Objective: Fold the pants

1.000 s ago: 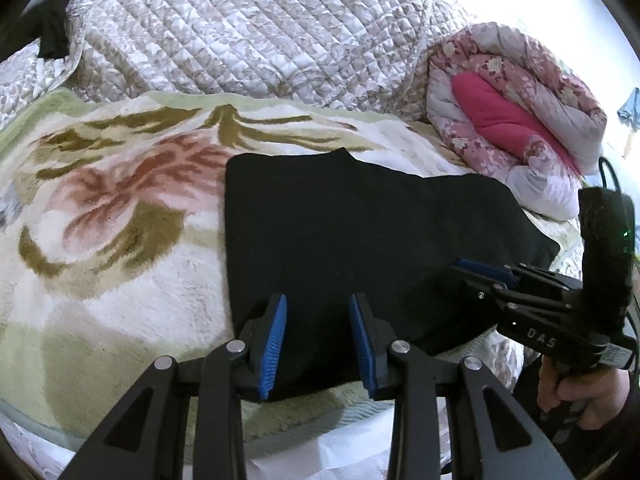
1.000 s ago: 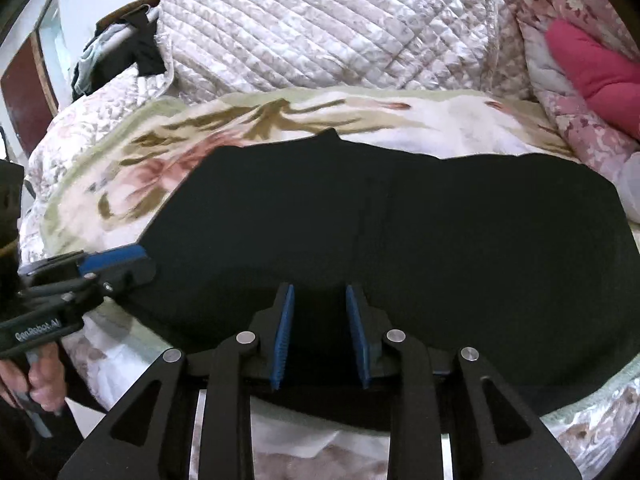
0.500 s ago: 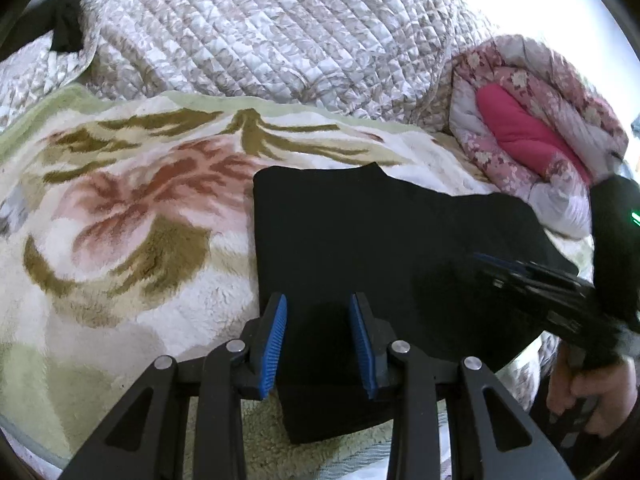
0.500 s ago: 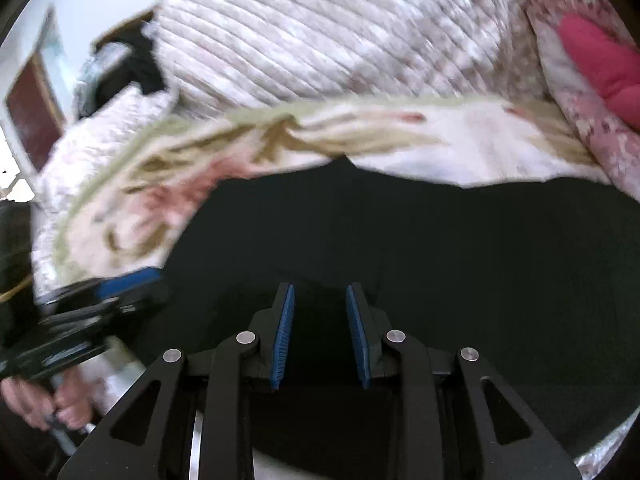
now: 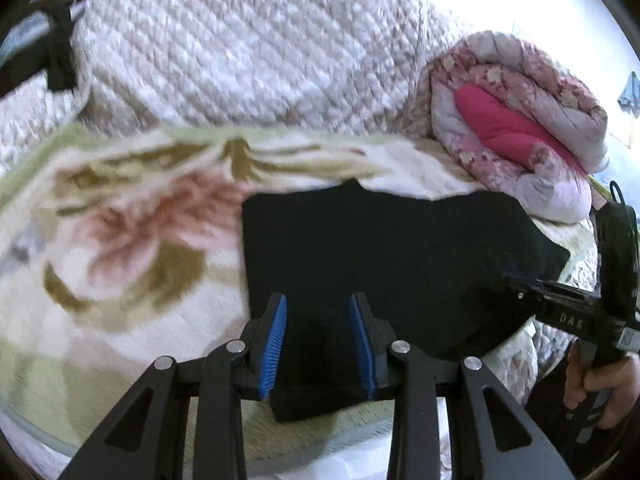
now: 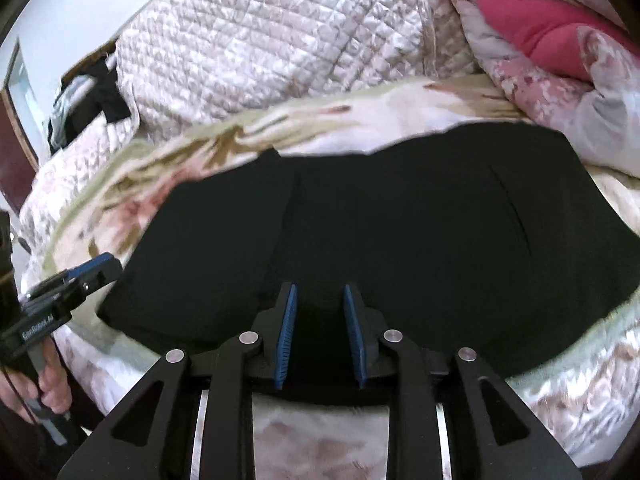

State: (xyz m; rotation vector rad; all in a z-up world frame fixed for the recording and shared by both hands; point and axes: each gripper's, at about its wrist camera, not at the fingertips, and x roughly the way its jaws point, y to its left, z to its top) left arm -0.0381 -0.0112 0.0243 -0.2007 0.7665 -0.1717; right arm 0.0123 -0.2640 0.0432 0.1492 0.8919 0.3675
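Observation:
The black pants (image 5: 380, 248) lie folded flat on a floral blanket (image 5: 120, 240); they also fill the middle of the right wrist view (image 6: 400, 220). My left gripper (image 5: 318, 320) is open over the pants' near left corner, blue pads apart, holding nothing. My right gripper (image 6: 318, 312) is open over the pants' near edge, further right. Each gripper shows in the other's view: the right one at the pants' right end (image 5: 560, 308), the left one at the left end (image 6: 76, 276).
A quilted white bedcover (image 5: 240, 52) is heaped behind the blanket. A rolled pink floral duvet (image 5: 516, 128) lies at the back right. Dark clothes (image 6: 96, 100) hang at the far left. The bed's front edge runs just below the grippers.
Both grippers have pulled back slightly toward the bed's near edge and shifted; the pants lie as before. Both stay open.

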